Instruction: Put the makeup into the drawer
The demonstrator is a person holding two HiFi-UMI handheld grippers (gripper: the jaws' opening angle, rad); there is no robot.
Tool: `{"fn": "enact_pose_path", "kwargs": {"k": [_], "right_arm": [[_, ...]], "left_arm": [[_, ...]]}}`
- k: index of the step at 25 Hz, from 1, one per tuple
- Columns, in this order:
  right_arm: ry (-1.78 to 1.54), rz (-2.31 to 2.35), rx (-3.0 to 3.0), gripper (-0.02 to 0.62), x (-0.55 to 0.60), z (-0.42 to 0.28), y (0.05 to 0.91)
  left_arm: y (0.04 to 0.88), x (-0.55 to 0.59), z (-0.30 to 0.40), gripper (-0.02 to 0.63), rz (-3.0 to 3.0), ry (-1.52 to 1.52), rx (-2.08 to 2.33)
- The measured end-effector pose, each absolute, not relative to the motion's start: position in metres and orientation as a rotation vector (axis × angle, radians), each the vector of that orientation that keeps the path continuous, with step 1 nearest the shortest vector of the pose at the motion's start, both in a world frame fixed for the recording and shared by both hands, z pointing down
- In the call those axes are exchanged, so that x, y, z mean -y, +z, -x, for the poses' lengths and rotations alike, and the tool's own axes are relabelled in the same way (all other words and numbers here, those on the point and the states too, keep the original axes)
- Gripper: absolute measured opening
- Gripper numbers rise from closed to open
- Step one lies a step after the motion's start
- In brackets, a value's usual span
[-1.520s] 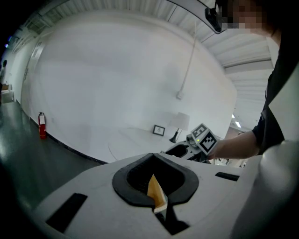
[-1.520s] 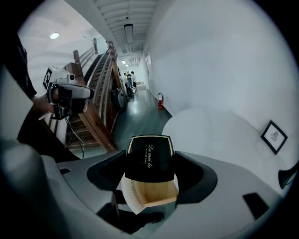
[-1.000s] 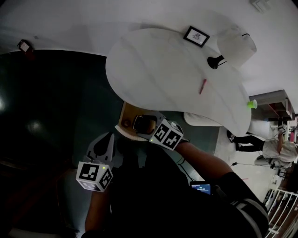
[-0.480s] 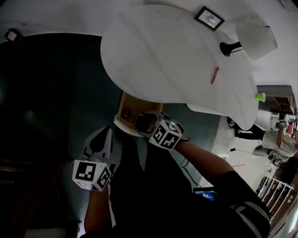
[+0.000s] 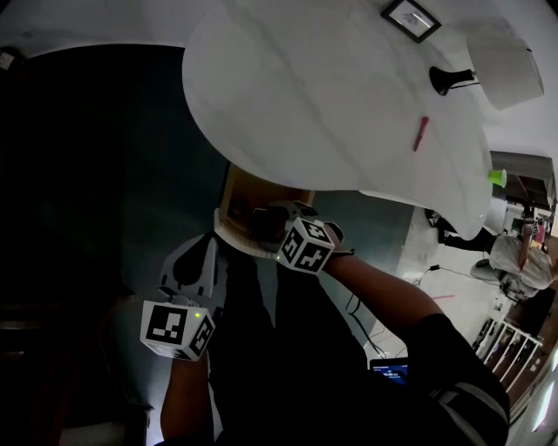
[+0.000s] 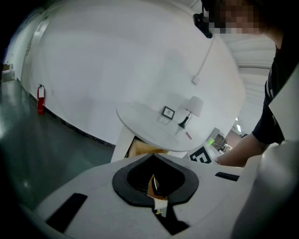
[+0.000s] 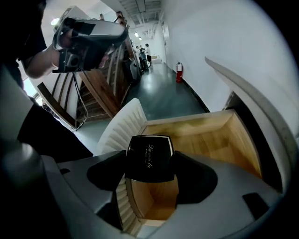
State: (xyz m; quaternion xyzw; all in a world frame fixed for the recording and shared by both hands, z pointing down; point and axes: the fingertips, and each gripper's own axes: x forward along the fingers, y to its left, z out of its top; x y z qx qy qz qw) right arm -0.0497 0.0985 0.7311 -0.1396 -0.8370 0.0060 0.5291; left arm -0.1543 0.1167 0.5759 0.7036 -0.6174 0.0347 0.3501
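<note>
Over the last second the head view has tipped, so the white counter (image 5: 331,96) now fills more of the top of the picture, and the right gripper (image 5: 266,225) has edged a little farther over the open drawer (image 5: 248,193). Its fingers are clamped on a black makeup compact (image 7: 149,156) with pale script on its lid, one finger on each side of the case. The right gripper view shows the compact held above the near end of the drawer's bare wooden floor (image 7: 210,140), not touching it, just beyond the drawer's white ribbed front (image 7: 122,127). The drawer is pulled out from under the near edge of the counter.

The left gripper (image 5: 207,248) hangs to the left of the drawer and nearer to the person, apart from it. Its fingers (image 6: 126,186) are closed together and grasp nothing; the left gripper view shows only a thin sliver of wood colour through the slit where the pads meet.

On the far right part of the counter stand a small picture frame (image 5: 410,17) and a lamp (image 5: 488,61) with a white shade and a dark base. A slim red stick (image 5: 420,133) lies nearer, well apart from them. A green cup (image 5: 497,177) sits at the right edge. The floor (image 5: 105,174) left of the counter is dark.
</note>
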Motion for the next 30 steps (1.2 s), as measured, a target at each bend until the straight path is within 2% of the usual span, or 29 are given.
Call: {"fn": "enact_pose_path", "kwargs": {"k": [20,30], "right_arm": [[-0.041,0.395,1.78,0.279,-0.07,0.036,0.837],[-0.027,0.421,1.752,0.279,-0.076,0.044,0.854]], "left_arm": [[0.596,-0.126,0.159,0.011,-1.751,0.098,1.635],[0.599,-0.133,0.152,0.011,-1.733,0.096,1.641]]}}
